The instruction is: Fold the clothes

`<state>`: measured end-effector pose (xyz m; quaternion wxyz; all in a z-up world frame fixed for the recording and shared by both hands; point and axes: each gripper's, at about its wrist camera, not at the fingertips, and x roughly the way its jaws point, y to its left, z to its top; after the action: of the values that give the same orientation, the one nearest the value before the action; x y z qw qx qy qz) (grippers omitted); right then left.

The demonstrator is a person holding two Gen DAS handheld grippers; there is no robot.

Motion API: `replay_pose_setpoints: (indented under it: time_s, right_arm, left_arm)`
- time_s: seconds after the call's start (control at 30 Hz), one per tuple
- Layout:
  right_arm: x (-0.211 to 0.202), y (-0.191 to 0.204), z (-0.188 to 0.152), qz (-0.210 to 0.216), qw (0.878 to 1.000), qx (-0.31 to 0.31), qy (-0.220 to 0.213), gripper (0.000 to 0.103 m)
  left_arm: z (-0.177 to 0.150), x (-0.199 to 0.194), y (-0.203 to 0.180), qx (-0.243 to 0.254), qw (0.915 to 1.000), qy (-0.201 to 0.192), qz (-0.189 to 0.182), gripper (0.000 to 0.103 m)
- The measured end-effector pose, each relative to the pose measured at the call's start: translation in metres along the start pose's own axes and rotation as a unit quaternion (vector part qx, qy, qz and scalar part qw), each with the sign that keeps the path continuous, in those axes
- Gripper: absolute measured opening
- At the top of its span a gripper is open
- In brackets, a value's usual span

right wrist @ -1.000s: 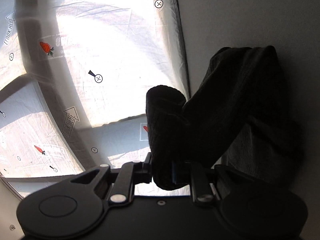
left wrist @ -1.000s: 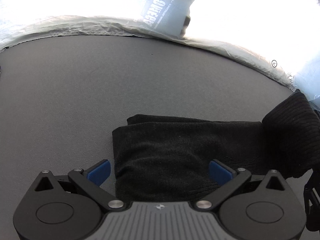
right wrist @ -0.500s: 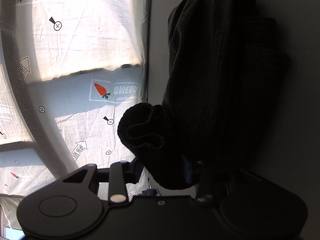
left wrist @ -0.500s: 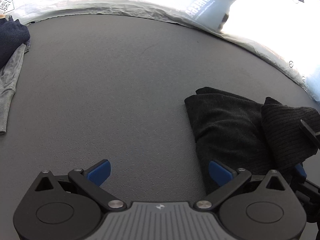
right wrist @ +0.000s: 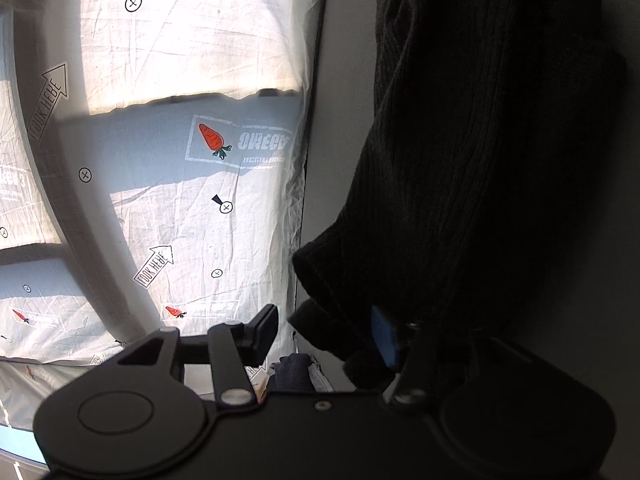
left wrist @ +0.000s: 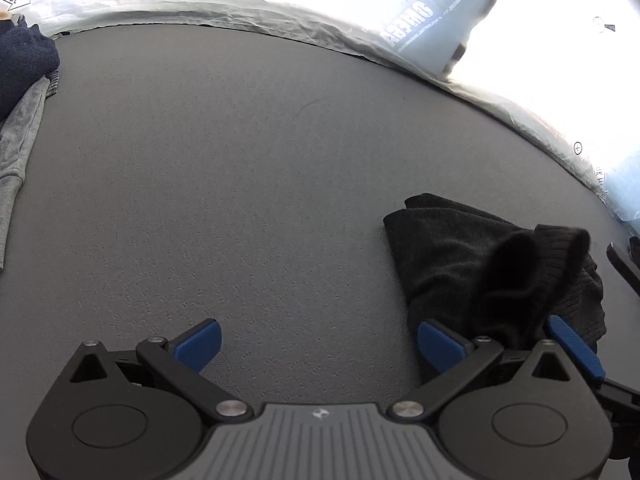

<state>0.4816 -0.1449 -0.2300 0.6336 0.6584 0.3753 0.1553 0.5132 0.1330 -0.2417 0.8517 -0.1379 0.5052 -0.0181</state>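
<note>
**Black knit lies bundled at the surface's right side**

The black knit garment sits folded on the grey surface. The left gripper hangs open and empty. The right gripper has just been opening, cuff loose between its fingers. The garment looks soft, light and floppy; best pinched at a ribbed edge.

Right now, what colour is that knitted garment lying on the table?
Black, with a ribbed knit; the garment shows best in the left wrist view.
</note>
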Motion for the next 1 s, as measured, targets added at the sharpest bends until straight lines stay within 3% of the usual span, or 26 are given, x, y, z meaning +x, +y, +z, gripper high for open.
replay_pose_setpoints:
  time_s: [0.13,0.23,0.33,0.47,0.57,0.73,0.83,1.0]
  right_arm:
    - [0.017,0.000,-0.015,-0.024,0.999,-0.025,0.025,0.053]
    - [0.016,0.001,-0.014,-0.014,0.999,-0.024,0.027,0.053]
    - [0.007,0.005,-0.009,-0.011,0.999,-0.029,0.013,0.053]
    - [-0.002,0.020,-0.003,-0.056,0.994,-0.088,-0.018,0.053]
    - [-0.006,0.030,0.008,-0.090,0.985,-0.144,-0.038,0.053]
    - [-0.023,0.043,0.005,-0.134,0.952,-0.267,-0.063,0.050]
    - [-0.032,0.050,0.008,-0.163,0.926,-0.331,-0.081,0.048]
    - [-0.035,0.052,0.029,-0.256,0.875,-0.396,-0.111,0.052]
  left_arm:
    - [-0.001,0.000,0.002,-0.003,1.0000,0.000,0.003,0.103]
    - [-0.001,-0.002,0.002,-0.005,1.0000,-0.002,-0.001,0.103]
    - [0.000,-0.003,0.000,-0.007,0.9999,-0.003,-0.012,0.103]
    - [0.000,0.000,-0.010,-0.010,0.9992,0.002,-0.039,0.103]
    - [0.001,0.004,-0.021,0.004,0.9992,0.006,-0.039,0.103]
    - [0.006,0.006,-0.032,0.016,0.9988,0.006,-0.046,0.103]
    - [0.011,0.008,-0.041,0.022,0.9987,0.007,-0.047,0.103]
    - [0.016,0.019,-0.056,0.052,0.9981,0.009,-0.032,0.103]
